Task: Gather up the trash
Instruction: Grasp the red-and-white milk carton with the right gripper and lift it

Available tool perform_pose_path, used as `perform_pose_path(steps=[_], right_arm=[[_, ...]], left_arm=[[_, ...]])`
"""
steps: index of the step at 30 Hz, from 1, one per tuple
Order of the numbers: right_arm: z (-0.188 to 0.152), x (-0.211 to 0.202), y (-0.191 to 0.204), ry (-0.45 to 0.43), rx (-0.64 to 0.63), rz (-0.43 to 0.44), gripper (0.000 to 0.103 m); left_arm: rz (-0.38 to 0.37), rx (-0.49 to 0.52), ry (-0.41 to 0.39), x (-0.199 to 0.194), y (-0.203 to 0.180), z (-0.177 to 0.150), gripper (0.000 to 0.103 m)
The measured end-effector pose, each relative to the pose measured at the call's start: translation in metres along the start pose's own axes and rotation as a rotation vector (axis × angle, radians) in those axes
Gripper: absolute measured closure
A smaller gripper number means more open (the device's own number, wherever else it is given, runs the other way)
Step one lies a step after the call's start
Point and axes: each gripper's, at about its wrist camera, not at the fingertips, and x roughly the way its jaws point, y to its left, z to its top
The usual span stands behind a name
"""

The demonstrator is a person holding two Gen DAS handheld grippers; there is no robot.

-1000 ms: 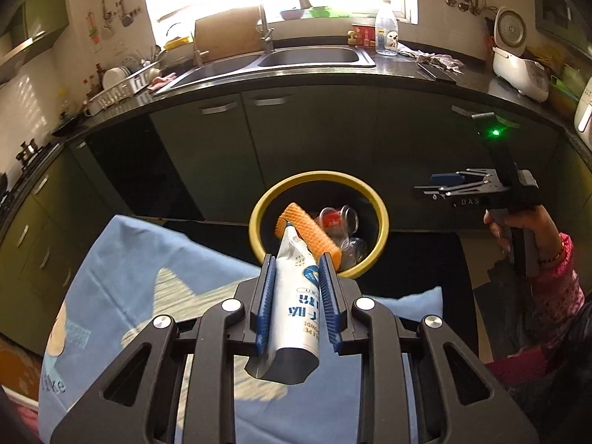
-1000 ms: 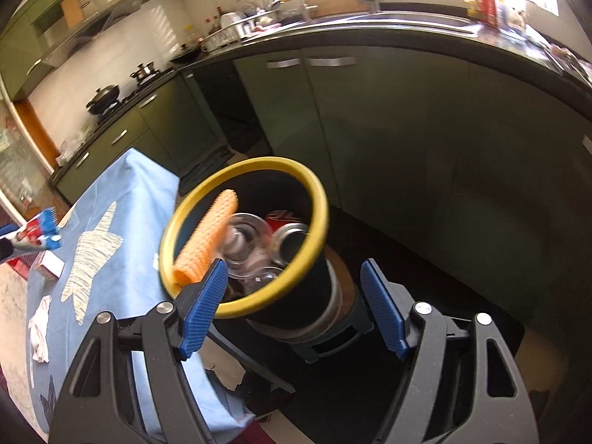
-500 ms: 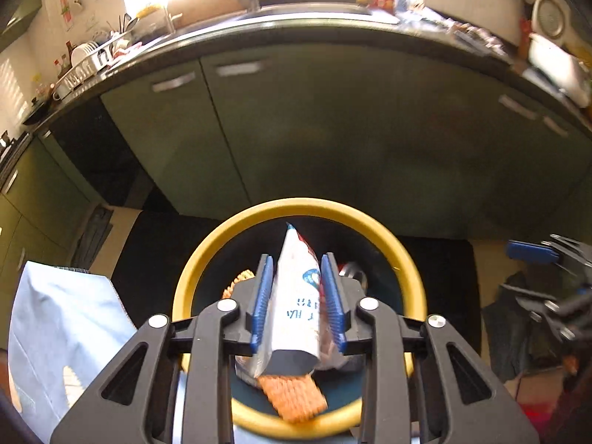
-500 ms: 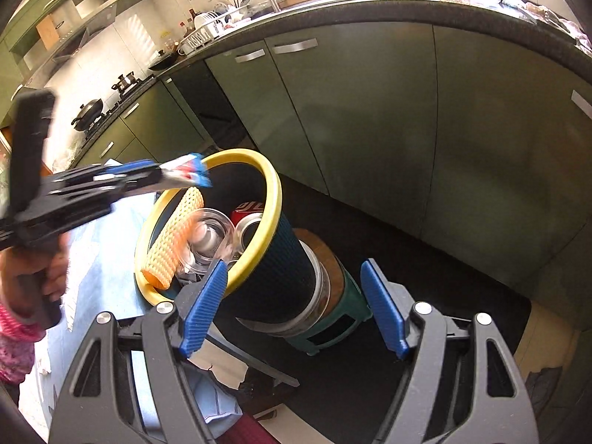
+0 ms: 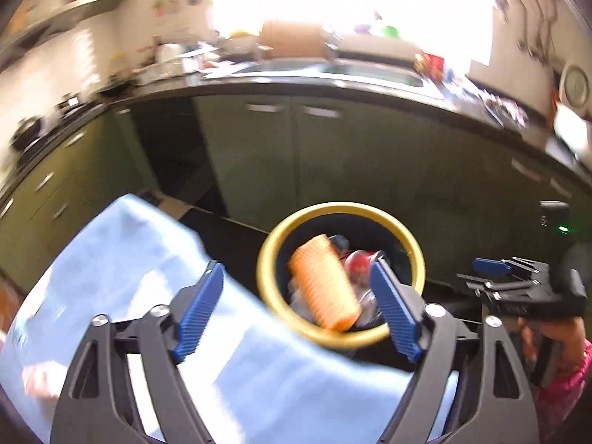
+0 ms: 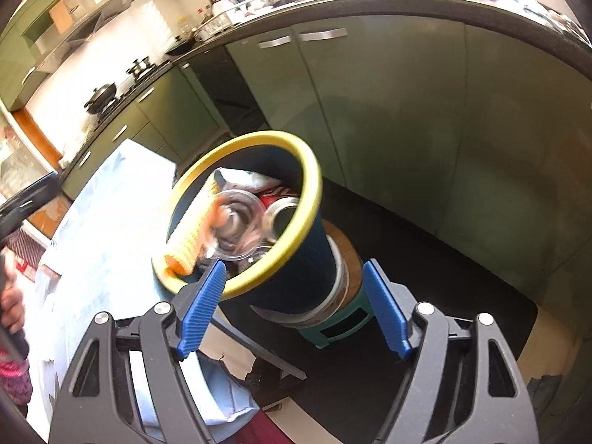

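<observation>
A dark trash bin with a yellow rim [image 5: 407, 244] [image 6: 312, 185] stands on a low stool beside the table. It holds an orange ribbed piece [image 5: 323, 283] [image 6: 194, 231], a red can [image 5: 359, 261], clear plastic cups [image 6: 231, 224] and a white wrapper [image 6: 240, 177]. My left gripper [image 5: 298, 312] is open and empty, above the table edge near the bin. My right gripper [image 6: 294, 309] is open and empty, just in front of the bin; it also shows in the left wrist view [image 5: 499, 277].
A table with a light blue cloth [image 5: 129, 259] [image 6: 107, 229] lies left of the bin. Green kitchen cabinets [image 6: 388, 111] and a dark counter with a sink [image 5: 333, 77] run behind. The stool [image 6: 344, 318] stands on a dark floor.
My left gripper has opened and let go of the white wrapper, which now lies in the bin. The left gripper has pulled back over the table. The right gripper has barely moved.
</observation>
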Motion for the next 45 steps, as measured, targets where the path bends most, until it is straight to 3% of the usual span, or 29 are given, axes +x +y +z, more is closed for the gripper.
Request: perform_pose_path(steps=[7, 13, 17, 25, 30, 37, 43, 45], right_arm=[[0.0, 0.003, 0.049, 0.023, -0.098, 0.022, 0.03], [0.008, 0.015, 0.136, 0.055, -0.288, 0.071, 0.028], [0.011, 0.026, 0.206, 0.077, -0.445, 0.126, 0.025], [-0.003, 0.068, 0.366, 0.17, -0.856, 0.321, 0.022], [-0.014, 0.095, 0.436, 0.205, -1.058, 0.386, 0.022], [-0.035, 0.128, 0.489, 0.278, -1.234, 0.419, 0.022], [-0.047, 0.153, 0.514, 0.335, -1.254, 0.427, 0.023], [-0.048, 0.159, 0.518, 0.358, -1.251, 0.435, 0.031]], left_arm=[[0.169, -0.091, -0.099, -0.108, 0.073, -0.07, 0.011], [0.322, -0.163, -0.155, -0.175, 0.137, -0.132, 0.007], [0.375, -0.222, -0.176, -0.203, 0.183, -0.167, 0.005], [0.464, -0.336, -0.173, -0.199, 0.263, -0.209, 0.005], [0.478, -0.385, -0.155, -0.185, 0.284, -0.223, 0.005], [0.445, -0.466, -0.141, -0.174, 0.305, -0.238, 0.005], [0.431, -0.466, -0.12, -0.166, 0.306, -0.24, 0.005], [0.428, -0.461, -0.123, -0.165, 0.305, -0.241, 0.005]])
